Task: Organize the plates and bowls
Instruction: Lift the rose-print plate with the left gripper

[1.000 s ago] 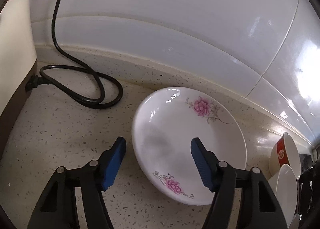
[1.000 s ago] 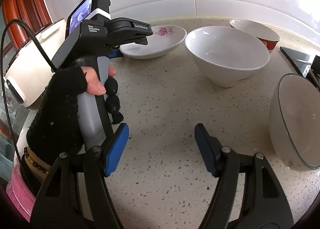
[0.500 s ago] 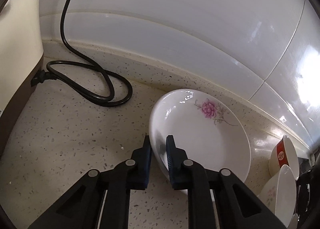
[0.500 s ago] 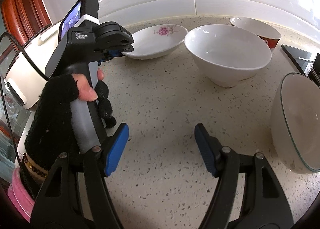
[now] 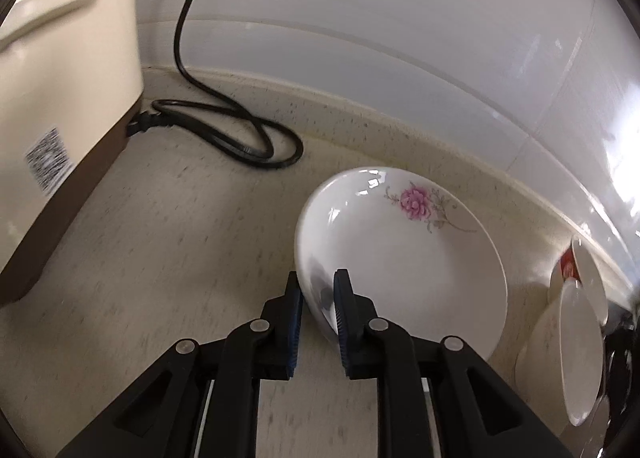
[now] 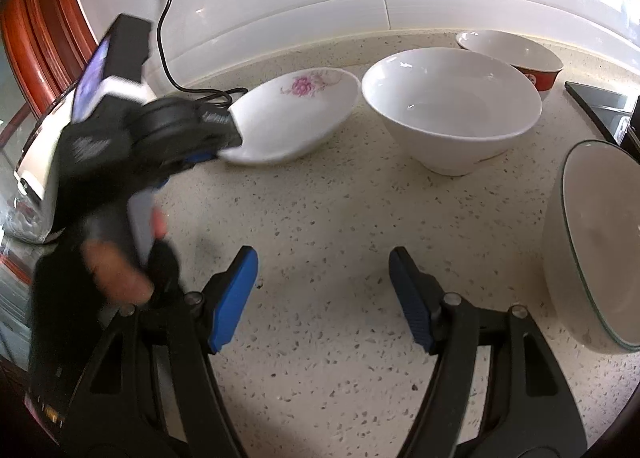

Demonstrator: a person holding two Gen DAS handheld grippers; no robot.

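Observation:
A white floral plate (image 5: 404,258) with pink flowers is held tilted above the speckled counter. My left gripper (image 5: 318,298) is shut on its near rim; in the right wrist view the left gripper (image 6: 216,149) pinches the floral plate (image 6: 296,113) at its left edge. A large white bowl (image 6: 452,105) stands to the plate's right, a red-and-white bowl (image 6: 516,53) behind it. A glass-rimmed bowl (image 6: 596,242) sits at the right. My right gripper (image 6: 322,294) is open and empty over bare counter.
A cream appliance (image 5: 60,97) stands at the left with a black power cord (image 5: 240,137) looped on the counter by the tiled wall. A dark sink edge (image 6: 600,105) lies at the far right. The two bowls show at the left wrist view's right edge (image 5: 576,338).
My left gripper closed on the floral plate's rim, then lifted and tilted it, drawing back from the wall. My right gripper stayed open and still.

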